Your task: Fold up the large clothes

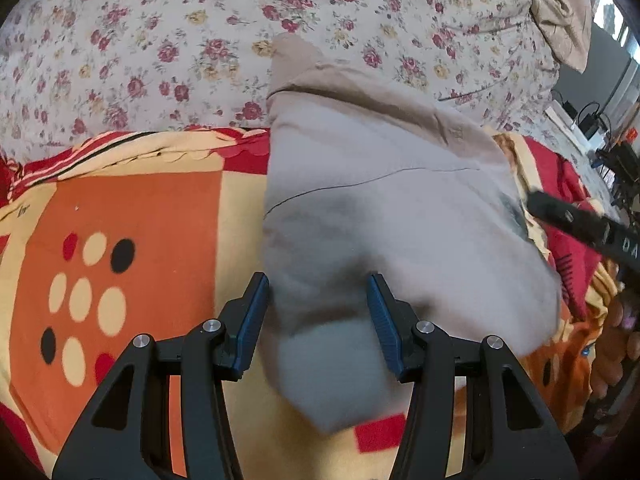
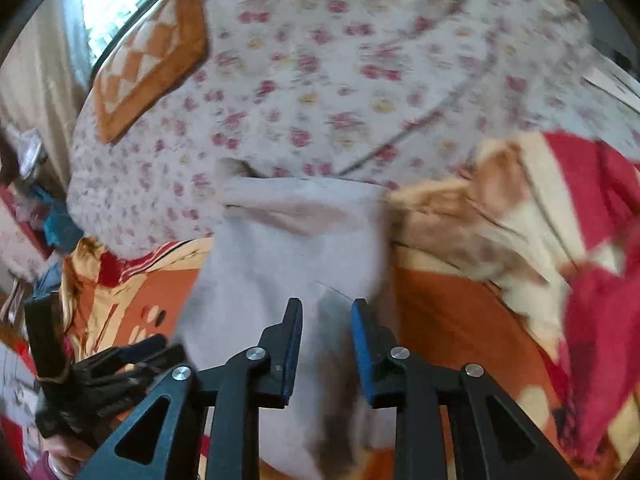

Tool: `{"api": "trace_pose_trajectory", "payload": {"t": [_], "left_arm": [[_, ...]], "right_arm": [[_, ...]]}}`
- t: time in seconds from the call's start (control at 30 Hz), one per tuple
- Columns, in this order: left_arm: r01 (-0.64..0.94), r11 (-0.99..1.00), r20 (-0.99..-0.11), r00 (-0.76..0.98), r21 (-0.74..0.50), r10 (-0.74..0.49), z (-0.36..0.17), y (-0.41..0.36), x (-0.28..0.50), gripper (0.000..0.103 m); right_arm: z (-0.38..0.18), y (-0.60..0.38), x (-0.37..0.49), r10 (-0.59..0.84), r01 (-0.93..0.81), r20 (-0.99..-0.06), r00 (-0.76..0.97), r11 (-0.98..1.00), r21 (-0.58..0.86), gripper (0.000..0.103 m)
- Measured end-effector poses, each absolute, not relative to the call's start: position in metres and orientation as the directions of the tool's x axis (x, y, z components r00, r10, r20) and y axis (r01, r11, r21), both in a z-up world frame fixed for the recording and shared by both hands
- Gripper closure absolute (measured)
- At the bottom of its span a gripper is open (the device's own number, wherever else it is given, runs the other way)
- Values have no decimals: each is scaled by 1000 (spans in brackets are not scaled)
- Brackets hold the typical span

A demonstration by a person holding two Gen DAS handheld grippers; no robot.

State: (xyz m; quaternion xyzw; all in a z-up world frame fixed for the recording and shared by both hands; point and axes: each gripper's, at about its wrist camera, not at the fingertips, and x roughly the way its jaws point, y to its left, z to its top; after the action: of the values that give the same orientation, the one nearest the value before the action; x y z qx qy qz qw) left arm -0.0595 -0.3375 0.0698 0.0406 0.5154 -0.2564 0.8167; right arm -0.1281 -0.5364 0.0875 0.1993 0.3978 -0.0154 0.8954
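A large pale grey garment (image 1: 380,200) lies folded into a long shape on the bed, its beige collar end toward the floral sheet. My left gripper (image 1: 317,278) hovers over the garment's near end, open, its blue pads apart with cloth showing beneath the gap. The right gripper's black body (image 1: 580,228) enters at the right edge of that view. In the right wrist view, the same garment (image 2: 288,248) runs away from my right gripper (image 2: 326,301), which is open, with no cloth pinched between the pads. The left gripper (image 2: 104,368) sits at the lower left there.
An orange, red and cream blanket (image 1: 140,220) covers the near bed, with a floral sheet (image 1: 160,40) beyond it. A beige cloth (image 1: 560,8) lies at the far right. An orange checked pillow (image 2: 152,60) rests on the sheet. Cables and devices (image 1: 592,120) stand at the right.
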Motion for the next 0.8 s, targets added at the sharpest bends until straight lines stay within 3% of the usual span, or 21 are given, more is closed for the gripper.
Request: {"api": "trace_pose_trajectory", "payload": {"t": [0.07,0.23,0.43,0.67,0.8], "left_arm": [[460,871,-867,348,-173,-356,66,-342,-59,53],[465,873,-870,358,-149,-339,59,-347,-57,47],[442,877,-866,345,-190,-361,50,-345,-53,38],[432,884,-871,348,-180,-347,48,-343,-54,38],[431,887,-871,359,-166,-337,49,-344,-57,38]], "right_arm": [[81,-528,-105,130,161,-734,666,936,312,69],[53,-547,-65,-44,267,-775,631,950,164,69],[11,-588,-55,-49,387,-819,572,896,216,69],[64,-571,-101,-21,316,-772,635,919,235,68],[89,-539,-136,32,205,-728,685,950,235,56]]}}
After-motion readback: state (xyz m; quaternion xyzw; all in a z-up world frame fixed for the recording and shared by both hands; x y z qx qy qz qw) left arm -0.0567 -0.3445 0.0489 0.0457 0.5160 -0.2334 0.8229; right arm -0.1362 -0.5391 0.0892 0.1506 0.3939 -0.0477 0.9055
